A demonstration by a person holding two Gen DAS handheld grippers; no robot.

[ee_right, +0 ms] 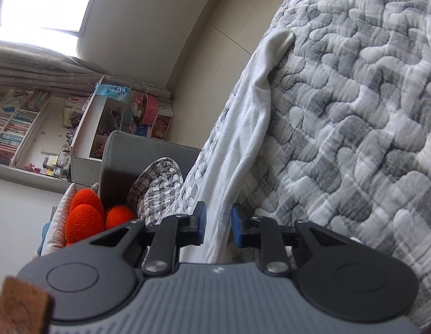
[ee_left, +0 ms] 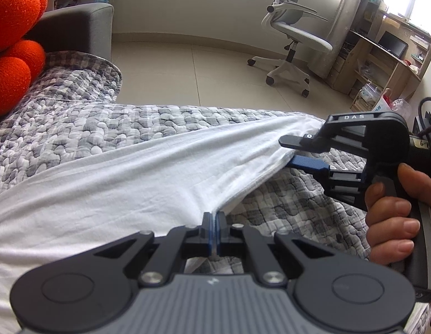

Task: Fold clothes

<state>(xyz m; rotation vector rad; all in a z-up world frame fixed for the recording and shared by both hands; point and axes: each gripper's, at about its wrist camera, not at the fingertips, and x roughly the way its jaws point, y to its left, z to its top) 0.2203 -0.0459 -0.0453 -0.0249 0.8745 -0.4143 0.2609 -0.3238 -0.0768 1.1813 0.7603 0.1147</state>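
White cotton, a garment (ee_left: 118, 172) of some kind, lies stretched across the grey quilted cover (ee_left: 62, 122) of the bed or couch, raised along its near edge. The left gripper (ee_left: 215, 229) has its jaws pressed together on that edge, pinching the fabric tight. Further right, the right gripper (ee_left: 297, 151) straddles another part of the same edge, one finger above and one below; its own camera shows the jaws standing apart with the cloth between them, not clearly squeezed. Held at two points along one hem, the cloth pulls taut into a ridge, which I take to be a way of carrying the edge over for a fold. Orange cushions (ee_left: 12, 44) sit at the far left, an office chair (ee_left: 293, 27) beyond on the tiles.
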